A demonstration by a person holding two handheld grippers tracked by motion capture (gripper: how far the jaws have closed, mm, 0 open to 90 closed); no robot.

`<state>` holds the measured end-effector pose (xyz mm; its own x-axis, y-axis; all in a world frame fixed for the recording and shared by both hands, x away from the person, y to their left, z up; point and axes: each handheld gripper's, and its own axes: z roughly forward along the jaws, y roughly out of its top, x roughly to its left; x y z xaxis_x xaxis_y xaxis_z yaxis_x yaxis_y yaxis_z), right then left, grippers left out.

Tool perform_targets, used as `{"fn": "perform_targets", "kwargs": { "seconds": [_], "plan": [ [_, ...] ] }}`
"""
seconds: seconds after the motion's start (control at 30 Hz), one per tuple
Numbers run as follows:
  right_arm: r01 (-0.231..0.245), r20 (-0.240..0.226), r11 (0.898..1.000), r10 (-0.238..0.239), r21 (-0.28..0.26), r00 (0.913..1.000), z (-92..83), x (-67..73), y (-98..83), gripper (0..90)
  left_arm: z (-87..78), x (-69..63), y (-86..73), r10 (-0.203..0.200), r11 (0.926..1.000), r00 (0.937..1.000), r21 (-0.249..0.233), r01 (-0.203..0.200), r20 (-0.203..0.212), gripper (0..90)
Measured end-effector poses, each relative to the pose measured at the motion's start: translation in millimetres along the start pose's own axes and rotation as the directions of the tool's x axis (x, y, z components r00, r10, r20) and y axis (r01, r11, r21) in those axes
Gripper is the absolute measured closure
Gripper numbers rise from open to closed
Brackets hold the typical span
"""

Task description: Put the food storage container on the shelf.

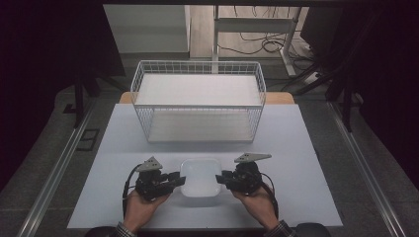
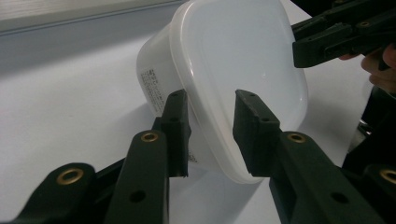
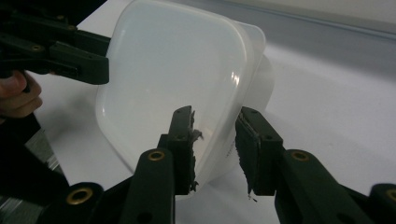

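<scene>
High view: tub (image 1: pixel 200 177) near the worktop's (image 1: pixel 306 197) front edge. Left tongs (image 1: pixel 181 178) clamp its left rim, right tongs (image 1: pixel 220 177) its right rim.

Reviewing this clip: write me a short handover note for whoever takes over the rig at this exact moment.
Left gripper: jaws set over the left rim of the white lidded container, one jaw on top of the lid, one down the side wall; whether the pads press is unclear.
Right gripper: the same on the right rim.
Container: near the front edge of the table, lid on, between both grippers.
Wire basket: at the back of the table, nothing in it.
Done: both grippers placed on the container.
Left: probably lift it together, perhaps toward the basket.
</scene>
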<state>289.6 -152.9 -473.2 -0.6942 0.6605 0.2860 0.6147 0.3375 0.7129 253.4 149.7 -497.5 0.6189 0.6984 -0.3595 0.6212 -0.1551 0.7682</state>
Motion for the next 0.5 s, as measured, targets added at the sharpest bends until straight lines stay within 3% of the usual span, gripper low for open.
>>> {"fn": "perform_targets", "kwargs": {
  "seconds": [0.13,0.23,0.5],
  "plan": [
    [-0.038,0.004,0.998,0.039,-0.048,0.9992,-2.6,-0.7,-2.3,76.8,-1.3,0.8,-0.7,-0.035,0.9988,0.9991,-0.034,0.035,-0.022,75.9],
    [-0.014,0.040,0.998,0.016,-0.064,0.9991,-2.2,1.8,-3.5,77.3,0.7,1.8,0.6,-0.038,0.9986,0.9989,-0.037,0.037,-0.029,77.7],
    [0.008,0.060,0.994,-0.002,-0.106,0.9982,-4.3,-0.2,-0.2,77.4,3.3,1.1,9.3,-0.009,0.9983,0.9987,-0.058,0.006,-0.049,78.1]
  ]
}}
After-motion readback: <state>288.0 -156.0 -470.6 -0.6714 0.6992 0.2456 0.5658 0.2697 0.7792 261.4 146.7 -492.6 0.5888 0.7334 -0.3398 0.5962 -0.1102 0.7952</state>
